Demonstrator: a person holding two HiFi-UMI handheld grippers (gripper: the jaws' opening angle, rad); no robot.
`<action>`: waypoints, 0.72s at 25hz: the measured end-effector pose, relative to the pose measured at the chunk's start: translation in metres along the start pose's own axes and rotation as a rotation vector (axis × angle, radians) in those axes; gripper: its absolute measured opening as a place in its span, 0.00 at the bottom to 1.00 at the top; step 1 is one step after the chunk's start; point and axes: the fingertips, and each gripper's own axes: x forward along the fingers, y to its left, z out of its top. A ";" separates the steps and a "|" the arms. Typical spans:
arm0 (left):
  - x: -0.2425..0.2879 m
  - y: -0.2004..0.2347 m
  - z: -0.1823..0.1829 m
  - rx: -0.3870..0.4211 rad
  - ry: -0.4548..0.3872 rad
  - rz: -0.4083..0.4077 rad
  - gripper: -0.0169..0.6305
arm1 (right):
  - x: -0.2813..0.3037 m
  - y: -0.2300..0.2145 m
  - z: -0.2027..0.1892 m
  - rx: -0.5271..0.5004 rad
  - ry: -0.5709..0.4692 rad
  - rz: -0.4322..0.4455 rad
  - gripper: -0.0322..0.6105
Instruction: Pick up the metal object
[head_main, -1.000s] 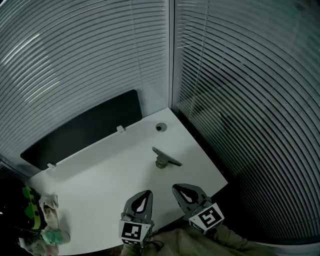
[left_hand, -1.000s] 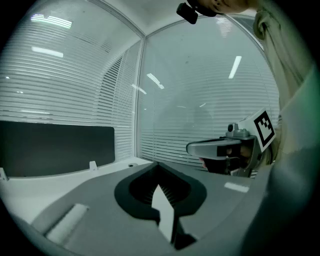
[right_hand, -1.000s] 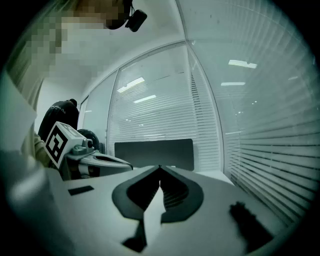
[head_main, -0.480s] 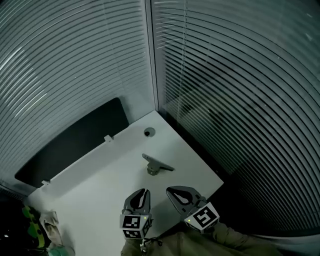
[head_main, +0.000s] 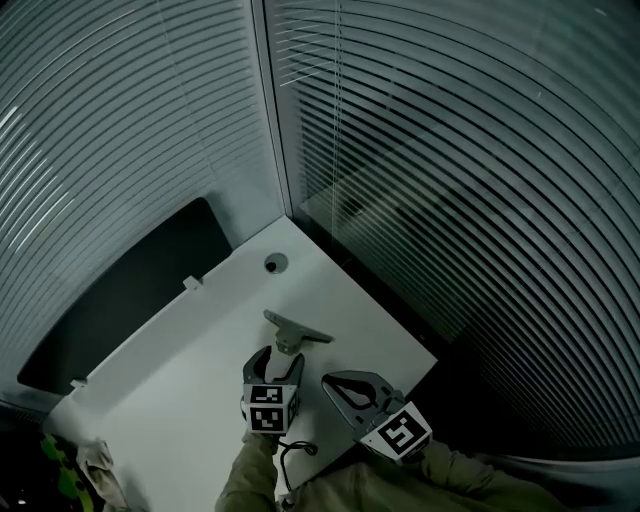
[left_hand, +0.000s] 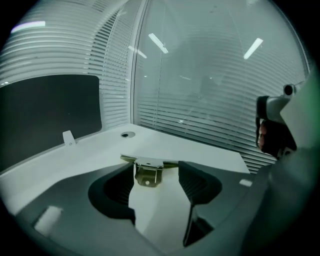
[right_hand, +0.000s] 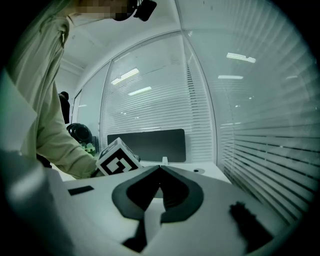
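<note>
**Metal piece dead ahead of the left fingers**

The metal piece (left_hand: 148, 170) lies on the white tabletop (head_main: 190, 390), its flat bar running crosswise to the left gripper (head_main: 280, 358) and its folded tab pointing back at it. The left fingers (left_hand: 197, 182) are opening, their tips either side of the tab and not pressing on it. The right gripper (right_hand: 160, 170) is farther off to the right, tips together, empty. The left looks best placed to grasp.

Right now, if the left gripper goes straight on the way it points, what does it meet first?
The small grey metal bracket on the white table, lying just ahead of the left gripper, toward its left jaw. The jaws are opening and press on nothing; the exact depth is unclear.
</note>
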 end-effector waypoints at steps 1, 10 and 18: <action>0.007 0.001 0.001 0.005 0.015 0.000 0.46 | 0.000 -0.001 0.000 0.008 0.001 -0.004 0.06; 0.060 0.011 0.002 0.109 0.106 0.027 0.47 | 0.001 -0.013 -0.009 0.028 0.038 -0.033 0.06; 0.073 0.015 0.001 0.105 0.090 0.033 0.48 | 0.013 -0.015 -0.028 0.059 0.081 -0.028 0.06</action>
